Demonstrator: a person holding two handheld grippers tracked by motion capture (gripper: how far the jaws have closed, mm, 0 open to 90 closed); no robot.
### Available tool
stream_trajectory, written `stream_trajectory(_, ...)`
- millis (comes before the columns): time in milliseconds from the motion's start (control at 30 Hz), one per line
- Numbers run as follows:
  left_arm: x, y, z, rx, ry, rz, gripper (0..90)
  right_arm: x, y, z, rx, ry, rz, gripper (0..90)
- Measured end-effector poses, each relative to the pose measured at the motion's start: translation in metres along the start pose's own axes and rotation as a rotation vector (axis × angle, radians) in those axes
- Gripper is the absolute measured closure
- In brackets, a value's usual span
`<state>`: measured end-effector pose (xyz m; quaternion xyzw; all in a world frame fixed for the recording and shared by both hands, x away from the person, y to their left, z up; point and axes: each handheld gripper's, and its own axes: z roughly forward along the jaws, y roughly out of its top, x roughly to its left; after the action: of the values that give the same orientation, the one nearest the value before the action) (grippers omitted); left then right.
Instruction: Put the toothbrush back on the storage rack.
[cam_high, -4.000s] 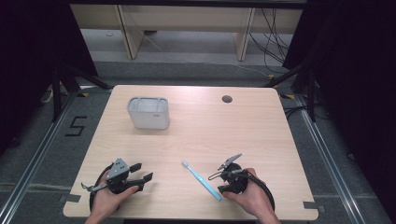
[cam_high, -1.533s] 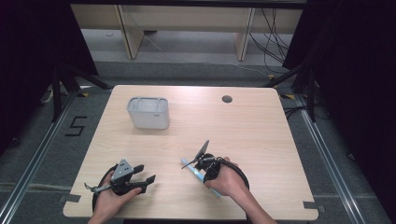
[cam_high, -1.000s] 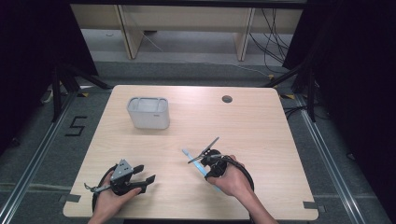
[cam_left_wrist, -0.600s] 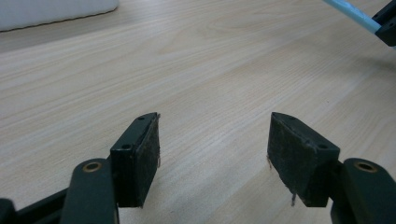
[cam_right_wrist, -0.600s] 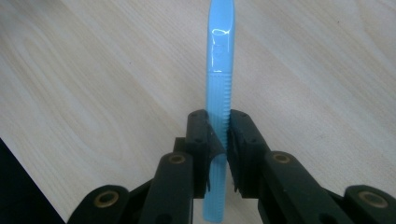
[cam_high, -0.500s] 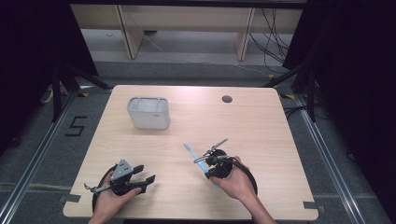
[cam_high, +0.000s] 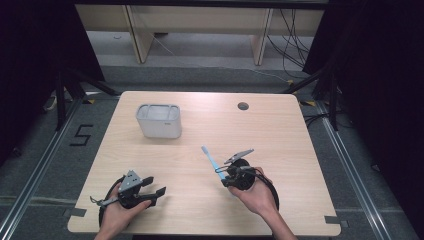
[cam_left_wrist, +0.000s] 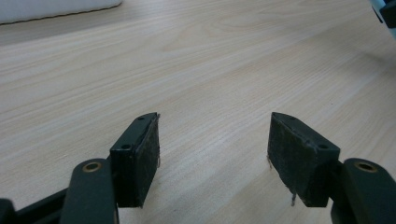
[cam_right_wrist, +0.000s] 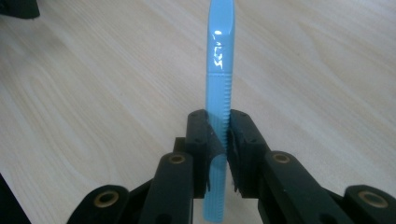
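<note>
A light blue toothbrush (cam_high: 210, 159) (cam_right_wrist: 218, 79) sticks out from my right gripper (cam_high: 223, 176) (cam_right_wrist: 217, 135), whose jaws are shut on its ribbed handle. In the high view the brush points up and to the left, toward the middle of the wooden table (cam_high: 280, 130). A grey rectangular container (cam_high: 158, 120) stands at the back left of the table. My left gripper (cam_high: 155, 191) (cam_left_wrist: 212, 154) rests low near the front left edge, jaws open with bare wood between them.
A round cable hole (cam_high: 243, 106) sits near the table's far edge. Black cables loop around both hands at the front edge. Dark frame posts and floor rails flank the table. The container's pale edge (cam_left_wrist: 56, 9) shows at the top left of the left gripper view.
My right gripper took hold of the toothbrush, lifted it off the table and shifted slightly with it. The left gripper stayed where it was.
</note>
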<state>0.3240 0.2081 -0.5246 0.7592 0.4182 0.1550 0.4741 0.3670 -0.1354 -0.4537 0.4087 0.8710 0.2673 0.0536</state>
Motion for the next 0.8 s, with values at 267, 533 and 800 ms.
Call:
stream_trajectory(267, -0.0007, -0.0005, -0.0011, -0.006, 0.009, 0.004, 33.7, 0.0004, -0.0021, -0.0036, -0.113, -0.004, -0.020, 79.5)
stream_trajectory(533, -0.0008, -0.0015, -0.0035, -0.009, 0.018, -0.008, 33.9, -0.0024, -0.0035, -0.0033, -0.201, -0.009, -0.035, 79.5)
stream_trajectory(800, 0.0001, -0.0013, -0.0024, -0.011, 0.004, -0.017, 34.0, -0.0053, -0.0079, -0.0055, -0.316, -0.032, -0.046, 79.5)
